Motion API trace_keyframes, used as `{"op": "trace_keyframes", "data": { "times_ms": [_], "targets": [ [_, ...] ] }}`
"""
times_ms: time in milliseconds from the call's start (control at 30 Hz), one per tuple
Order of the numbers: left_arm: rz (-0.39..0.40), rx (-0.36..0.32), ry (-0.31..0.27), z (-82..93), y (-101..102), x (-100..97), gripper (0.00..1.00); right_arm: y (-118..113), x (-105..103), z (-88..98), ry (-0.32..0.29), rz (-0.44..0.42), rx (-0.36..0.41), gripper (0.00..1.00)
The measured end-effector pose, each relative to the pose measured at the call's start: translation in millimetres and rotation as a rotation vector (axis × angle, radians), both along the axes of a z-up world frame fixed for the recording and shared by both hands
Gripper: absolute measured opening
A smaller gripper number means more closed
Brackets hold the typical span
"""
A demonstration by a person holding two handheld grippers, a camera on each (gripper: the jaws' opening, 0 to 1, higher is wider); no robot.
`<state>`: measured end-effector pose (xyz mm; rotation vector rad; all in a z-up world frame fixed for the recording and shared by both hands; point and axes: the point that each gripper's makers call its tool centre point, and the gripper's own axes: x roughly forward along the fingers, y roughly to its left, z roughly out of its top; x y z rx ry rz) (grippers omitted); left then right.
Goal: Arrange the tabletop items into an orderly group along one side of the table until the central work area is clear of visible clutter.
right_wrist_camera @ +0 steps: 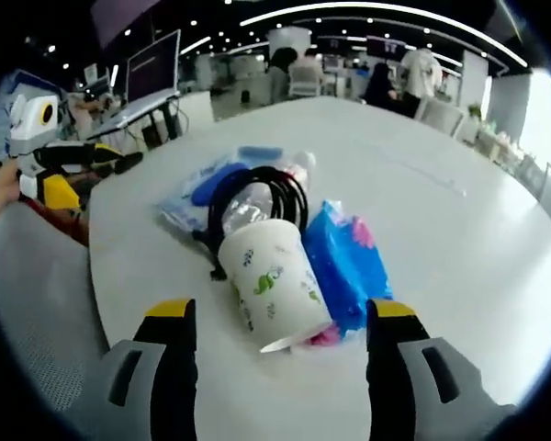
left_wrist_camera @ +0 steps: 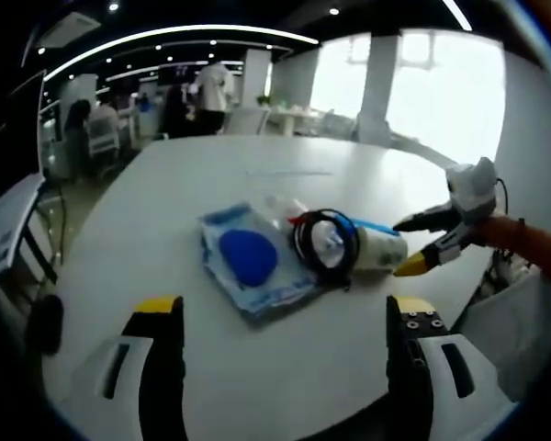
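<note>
Soft blur, bright window glare

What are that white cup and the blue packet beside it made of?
The cup looks like matte paper: dull printed wall, thin rolled rim, though it could be thin plastic. The blue packet looks like soft plastic film, glossy and crinkled.

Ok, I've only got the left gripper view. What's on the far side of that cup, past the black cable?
Observer: A blue packet with pink print lies right alongside the cup.
Operator: And is the right tool gripping the cup?
Observer: No. The right tool is open, and the wide end of the cup, which lies on its side, sits between the jaws with a gap showing on each side.
</note>
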<state>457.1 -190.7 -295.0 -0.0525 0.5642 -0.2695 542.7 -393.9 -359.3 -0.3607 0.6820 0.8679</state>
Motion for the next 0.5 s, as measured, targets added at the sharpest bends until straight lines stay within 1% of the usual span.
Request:
{"op": "trace_keyframes", "data": {
  "times_ms": [133, 233, 367, 500],
  "targets": [
    [-0.006, 0.004, 0.004, -0.4, -1, -0.3, 0.88, 0, 4, -6.1, -0.023, 0.019, -0.050, 0.68],
    [-0.006, 0.003, 0.003, -0.2, -1, -0.4, 0.88, 1, 6, -9.3, -0.031, 0.029, -0.062, 0.64],
    [-0.004, 0.004, 0.004, -0.3, -1, -0.2, 0.88, 1, 9, -14.6, -0.023, 0.025, -0.072, 0.61],
    [-0.013, 0.007, 0.011, -1.4, -2, -0.5, 0.87, -1, 12, -15.8, -0.042, 0.023, -0.091, 0.56]
  ]
}}
